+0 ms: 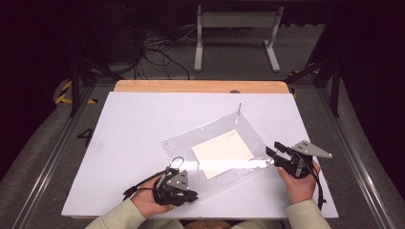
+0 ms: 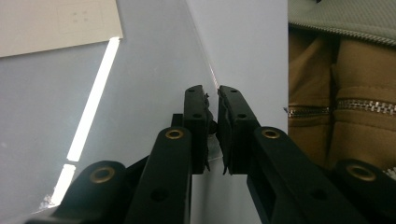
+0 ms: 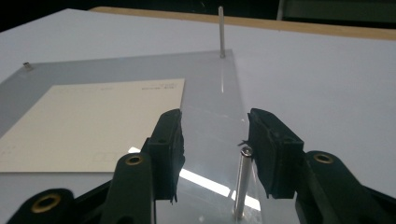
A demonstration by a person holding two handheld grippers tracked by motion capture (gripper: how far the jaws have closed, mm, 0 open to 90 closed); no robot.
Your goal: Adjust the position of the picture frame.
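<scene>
A clear plastic sheet [image 1: 184, 141] lies askew on the white table [image 1: 133, 119], with a cream paper [image 1: 222, 151] at its middle. My left gripper [image 1: 195, 195] is at the sheet's near edge. In the left gripper view its jaws [image 2: 212, 95] stand almost together, pinching the thin edge of the sheet [image 2: 140, 70]. My right gripper [image 1: 271, 149] is at the sheet's right corner. It stands open [image 3: 215, 126] around an upright metal pin [image 3: 243, 182], which is close to the right-hand jaw and untouched. The paper [image 3: 93, 121] lies to the left of these jaws.
A second tall pin [image 3: 221, 30] stands at the sheet's far corner [image 1: 239, 110], and a short stud [image 3: 28, 66] at its left corner. A wooden strip [image 1: 200, 86] borders the table's far edge. The person's tan zipped jacket [image 2: 341, 107] is near the left gripper.
</scene>
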